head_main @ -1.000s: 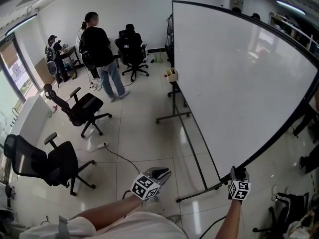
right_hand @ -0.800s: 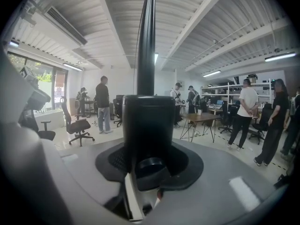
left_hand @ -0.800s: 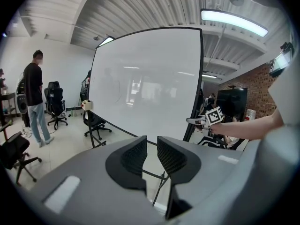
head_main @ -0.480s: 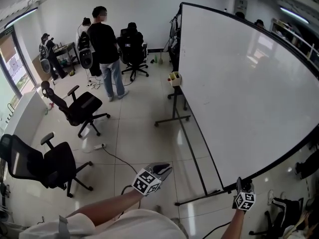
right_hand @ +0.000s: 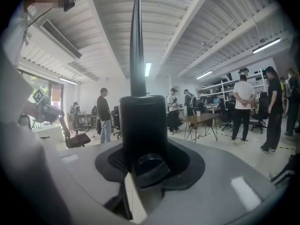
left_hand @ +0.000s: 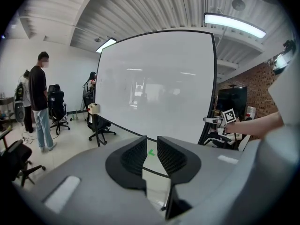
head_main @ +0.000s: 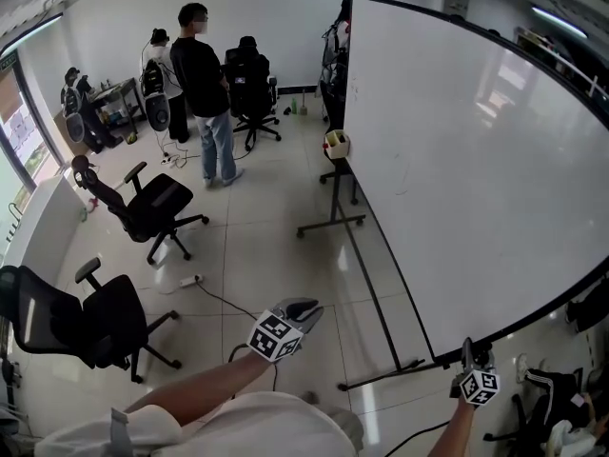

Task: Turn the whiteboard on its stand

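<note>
Right tongs (head_main: 467, 350), clamped on the whiteboard (head_main: 476, 160) at its near corner, have swung it further round its stand (head_main: 378, 298), so turning progresses; left tongs (head_main: 304, 307) hang slightly apart, empty.

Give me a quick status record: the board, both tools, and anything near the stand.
whiteboard: blank, upright on its stand
right tool: clamped on the whiteboard's black frame at its near lower corner
left tool: jaws slightly apart, nothing between them, clear of the board
floor left of stand: office chairs, a cable
bystanders: person standing near the far end of the board, well clear of it
</note>
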`<state>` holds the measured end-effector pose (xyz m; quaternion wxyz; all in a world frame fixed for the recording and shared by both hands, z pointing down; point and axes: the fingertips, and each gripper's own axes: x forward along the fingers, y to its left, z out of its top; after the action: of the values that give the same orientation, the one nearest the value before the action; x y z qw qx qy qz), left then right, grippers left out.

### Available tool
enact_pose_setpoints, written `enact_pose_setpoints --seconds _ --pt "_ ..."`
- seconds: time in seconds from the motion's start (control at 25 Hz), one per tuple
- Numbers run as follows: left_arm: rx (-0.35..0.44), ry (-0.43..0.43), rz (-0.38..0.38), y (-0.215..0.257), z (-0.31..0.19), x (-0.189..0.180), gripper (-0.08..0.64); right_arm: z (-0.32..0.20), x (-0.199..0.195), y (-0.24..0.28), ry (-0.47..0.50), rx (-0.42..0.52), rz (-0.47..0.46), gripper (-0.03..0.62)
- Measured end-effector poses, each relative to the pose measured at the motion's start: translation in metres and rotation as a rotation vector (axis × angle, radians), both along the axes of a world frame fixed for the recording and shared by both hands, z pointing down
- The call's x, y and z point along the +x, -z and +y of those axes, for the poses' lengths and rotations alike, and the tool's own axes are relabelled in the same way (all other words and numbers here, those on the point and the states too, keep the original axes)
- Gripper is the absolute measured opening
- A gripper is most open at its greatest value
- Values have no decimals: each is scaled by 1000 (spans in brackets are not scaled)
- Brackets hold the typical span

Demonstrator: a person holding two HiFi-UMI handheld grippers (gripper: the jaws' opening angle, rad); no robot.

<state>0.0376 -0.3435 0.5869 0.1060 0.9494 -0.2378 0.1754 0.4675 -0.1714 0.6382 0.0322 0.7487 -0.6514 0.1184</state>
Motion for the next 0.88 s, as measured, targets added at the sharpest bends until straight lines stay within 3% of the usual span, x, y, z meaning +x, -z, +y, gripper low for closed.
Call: enact_pose_setpoints --seconds 0.44,0.88 --pt "-2 29 -9 0 28 -25 86 15 -31 6 5 -9 31 167" --pt "5 174 -3 21 104 -56 87 25 -68 3 70 -57 42 169"
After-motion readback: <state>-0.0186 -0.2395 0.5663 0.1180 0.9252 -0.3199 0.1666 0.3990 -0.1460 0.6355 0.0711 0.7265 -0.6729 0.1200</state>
